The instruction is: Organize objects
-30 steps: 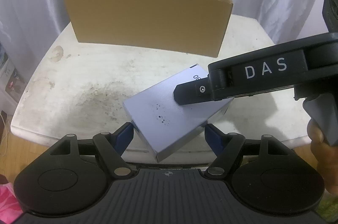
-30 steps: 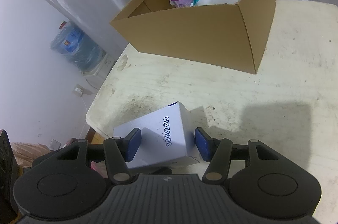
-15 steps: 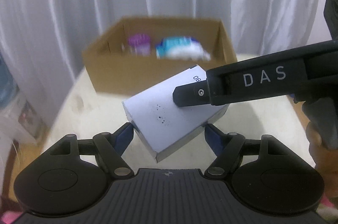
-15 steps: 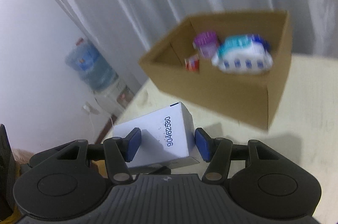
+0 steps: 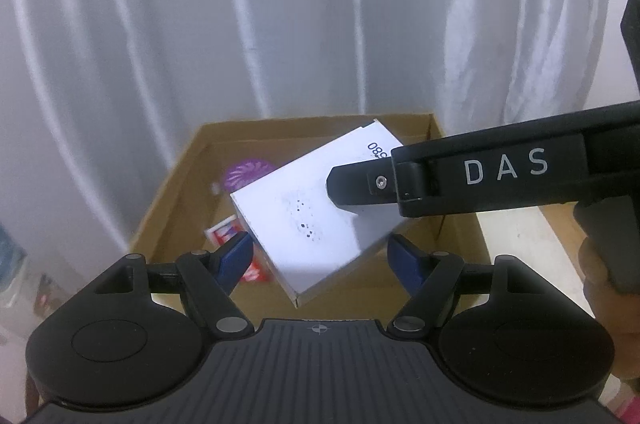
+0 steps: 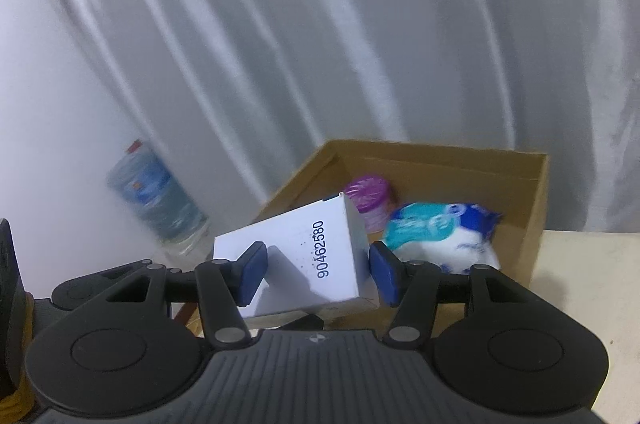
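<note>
- My left claw (image 5: 320, 256) and right claw (image 6: 316, 278) are both clamped on the white box (image 5: 316, 208): 1 pair of pads on its near corners, the other across its short sides. It hangs tilted in the air over the near part of the carton (image 5: 172, 192), touching nothing else.
- Inside the carton, the purple jar (image 6: 368, 200) sits at 12 o'clock from the box, the wipes pack (image 6: 440, 240) at 2 o'clock, and the red packet (image 5: 228, 236) low at 9 o'clock.
- I judge the free floor lies on the near side, in front of the jar, so I would lower there.
- Both claws should sink together and level the box, or it twists in the pads.
- Clear the near wall before dropping; the low corner could catch the rim.
- Release only once it rests on the floor, both claws parting at once.
</note>
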